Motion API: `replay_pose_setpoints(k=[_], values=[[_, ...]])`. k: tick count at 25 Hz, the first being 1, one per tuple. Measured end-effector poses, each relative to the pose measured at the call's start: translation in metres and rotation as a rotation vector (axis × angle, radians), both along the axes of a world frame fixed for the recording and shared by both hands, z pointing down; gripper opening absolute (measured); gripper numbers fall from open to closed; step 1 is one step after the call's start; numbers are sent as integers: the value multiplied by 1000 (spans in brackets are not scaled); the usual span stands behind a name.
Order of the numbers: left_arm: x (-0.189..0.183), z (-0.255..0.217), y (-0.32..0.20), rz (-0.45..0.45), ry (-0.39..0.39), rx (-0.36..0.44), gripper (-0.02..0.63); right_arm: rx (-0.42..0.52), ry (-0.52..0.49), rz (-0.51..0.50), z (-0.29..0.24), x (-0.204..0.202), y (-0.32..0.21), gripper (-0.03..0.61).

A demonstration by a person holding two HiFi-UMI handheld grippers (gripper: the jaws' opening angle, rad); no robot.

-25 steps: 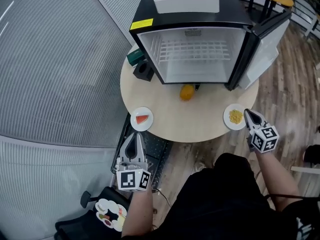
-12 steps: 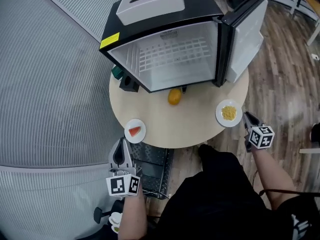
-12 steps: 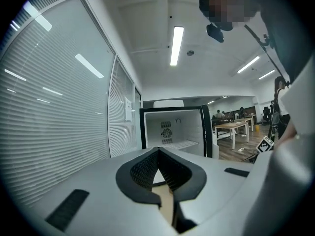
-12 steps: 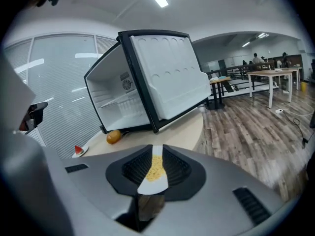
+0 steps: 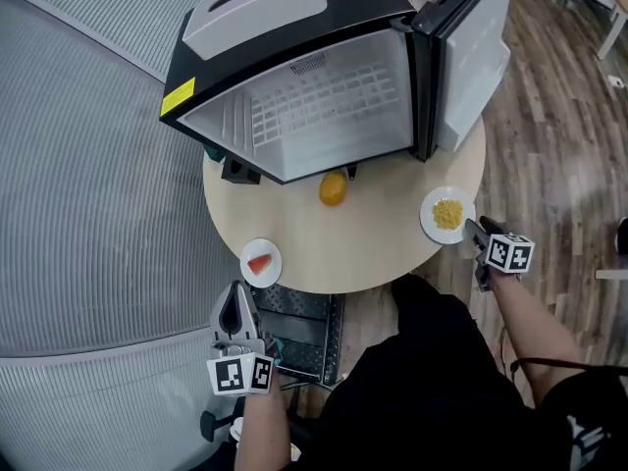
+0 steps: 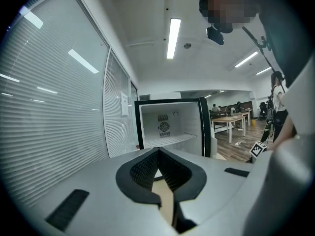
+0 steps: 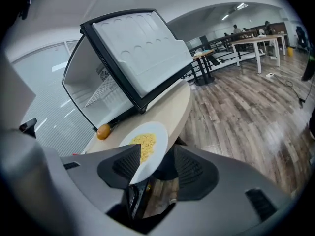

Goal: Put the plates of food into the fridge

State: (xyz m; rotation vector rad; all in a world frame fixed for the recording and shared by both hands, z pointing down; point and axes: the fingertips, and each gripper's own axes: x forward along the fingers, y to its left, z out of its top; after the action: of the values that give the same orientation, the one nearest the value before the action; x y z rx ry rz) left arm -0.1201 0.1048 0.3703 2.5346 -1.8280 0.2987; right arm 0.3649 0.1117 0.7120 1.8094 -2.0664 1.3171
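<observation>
Resting at the right edge of the table [image 5: 378, 248], a white plate of yellow food [image 5: 447, 214] (a loose, crumbly heap) has its near rim between the half-parted jaws of the right gripper [image 5: 473, 230], which have just been opening. A plate with a red slice [image 5: 261, 262] sits at the left edge. Just off that edge hangs the left gripper [image 5: 235, 294], jaws together, empty. The open fridge [image 5: 324, 106] stands behind.

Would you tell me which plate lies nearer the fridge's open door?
The plate of yellow food, close beside the door; the plate with the red slice lies across the table.
</observation>
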Motion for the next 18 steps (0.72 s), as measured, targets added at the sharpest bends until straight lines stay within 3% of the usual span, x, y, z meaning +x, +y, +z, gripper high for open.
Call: replay_pose_setpoints(k=[11,14,15,18], values=[[11,1,-24,35,-27,-13,6,-42,-145,24,18,-18,-13,193],[14,2,-24,45,-24,-13,6,-51,-126,7,16,-20,-11,152],[13,3,-23,43,-22,-14,6,-53,-126,9,15,-21,-11,104],[9,1,-22,33,-14,-9,6,-37,-151,15,7,-25,-9,83]])
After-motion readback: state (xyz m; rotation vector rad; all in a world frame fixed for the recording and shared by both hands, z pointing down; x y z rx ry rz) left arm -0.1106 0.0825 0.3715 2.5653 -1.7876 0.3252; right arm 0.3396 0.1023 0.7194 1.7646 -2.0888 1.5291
